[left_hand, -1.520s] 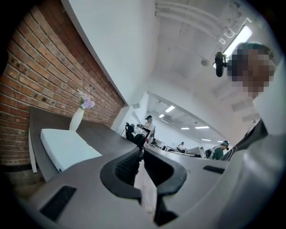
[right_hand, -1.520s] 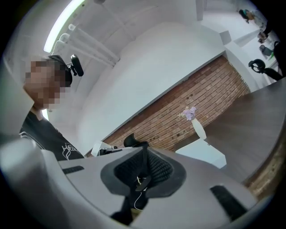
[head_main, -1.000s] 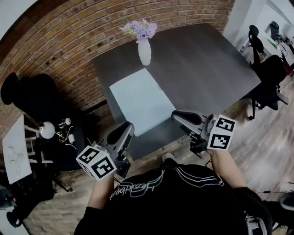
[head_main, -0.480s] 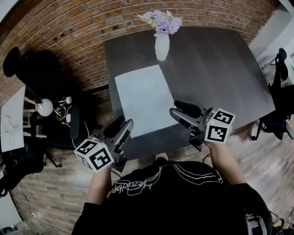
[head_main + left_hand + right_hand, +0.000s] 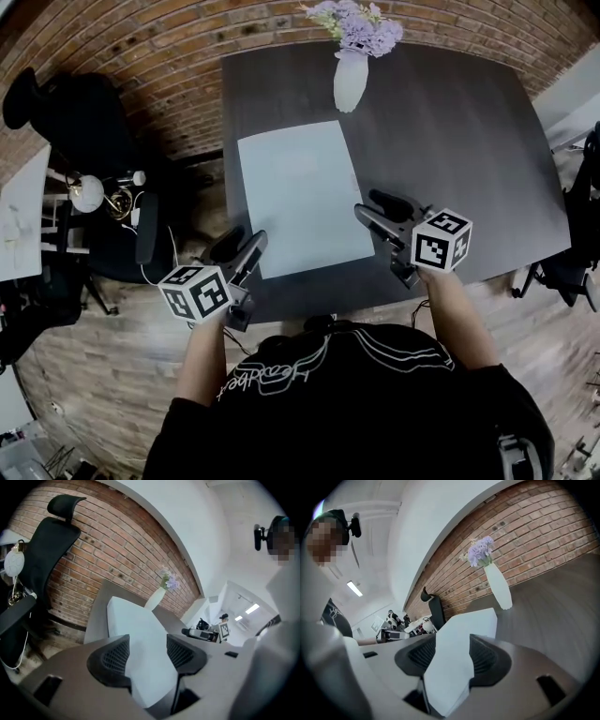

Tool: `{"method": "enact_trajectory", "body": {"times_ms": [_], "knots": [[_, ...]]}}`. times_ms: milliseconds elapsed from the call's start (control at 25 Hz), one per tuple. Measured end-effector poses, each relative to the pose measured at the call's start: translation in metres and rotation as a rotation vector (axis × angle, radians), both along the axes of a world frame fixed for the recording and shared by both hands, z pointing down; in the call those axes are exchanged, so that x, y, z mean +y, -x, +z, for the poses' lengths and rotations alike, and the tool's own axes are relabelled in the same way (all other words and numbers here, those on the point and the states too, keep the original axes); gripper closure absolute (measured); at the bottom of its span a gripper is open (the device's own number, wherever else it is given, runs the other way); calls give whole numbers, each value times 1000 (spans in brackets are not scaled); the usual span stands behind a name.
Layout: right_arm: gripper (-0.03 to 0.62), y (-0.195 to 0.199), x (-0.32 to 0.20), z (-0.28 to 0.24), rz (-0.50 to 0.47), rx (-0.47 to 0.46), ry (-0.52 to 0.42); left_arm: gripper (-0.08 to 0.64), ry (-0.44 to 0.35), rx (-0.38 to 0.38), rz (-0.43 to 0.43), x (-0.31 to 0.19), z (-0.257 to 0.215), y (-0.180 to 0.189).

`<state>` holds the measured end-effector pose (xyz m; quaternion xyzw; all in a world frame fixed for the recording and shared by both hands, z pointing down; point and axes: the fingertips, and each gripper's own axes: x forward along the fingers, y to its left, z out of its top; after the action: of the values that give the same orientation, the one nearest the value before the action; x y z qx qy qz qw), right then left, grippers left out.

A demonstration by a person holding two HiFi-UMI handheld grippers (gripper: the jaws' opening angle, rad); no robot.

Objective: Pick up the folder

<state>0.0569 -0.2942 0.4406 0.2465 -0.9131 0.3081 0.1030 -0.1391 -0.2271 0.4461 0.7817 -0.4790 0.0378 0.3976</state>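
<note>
**A:** Where is the folder?

**B:** Flat on the dark table; it sits towards the table's left side, with its long axis running from near to far and the far end leaning a little left; the vase stands just beyond its far-right corner.

**A:** And the grippers?

**B:** They bracket the near end; the left gripper points in at the near-left corner, and the right gripper sits at the right long edge, a little up from the near-right corner.

**A:** Are the jaws on anything?

**B:** No; both pairs are part-way apart and opening; in each gripper view the pale sheet shows through the gap ahead, but the pads press on nothing; both hold nothing.

**A:** Which is nearer the folder?

**B:** The right, I'd judge; from above its tips seem to reach the edge, while the left's stop just short of the corner; how high either hangs over the table I cannot tell.

**A:** So what does the move turn on?

**B:** Probably each pair meeting a thin, flat edge from the side; the sheet lies ahead of and below both, so a jaw would likely have to get under it.
</note>
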Motion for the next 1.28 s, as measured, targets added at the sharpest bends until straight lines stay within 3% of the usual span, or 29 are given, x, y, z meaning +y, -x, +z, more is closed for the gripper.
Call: {"method": "enact_trajectory", "body": {"times_ms": [320, 560, 800, 1280], "knots": [[403, -1, -10, 56, 2, 107, 86, 335, 102, 12, -53, -8, 45, 9], [403, -2, -11, 75, 1, 143, 110, 347, 126, 4, -68, -9, 61, 11], [405, -2, -11, 81, -14, 102, 173, 368, 135, 15, -61, -10, 66, 9], [433, 1, -10, 80, -11, 72, 163, 371, 130, 11, -39, -10, 70, 11]]}}
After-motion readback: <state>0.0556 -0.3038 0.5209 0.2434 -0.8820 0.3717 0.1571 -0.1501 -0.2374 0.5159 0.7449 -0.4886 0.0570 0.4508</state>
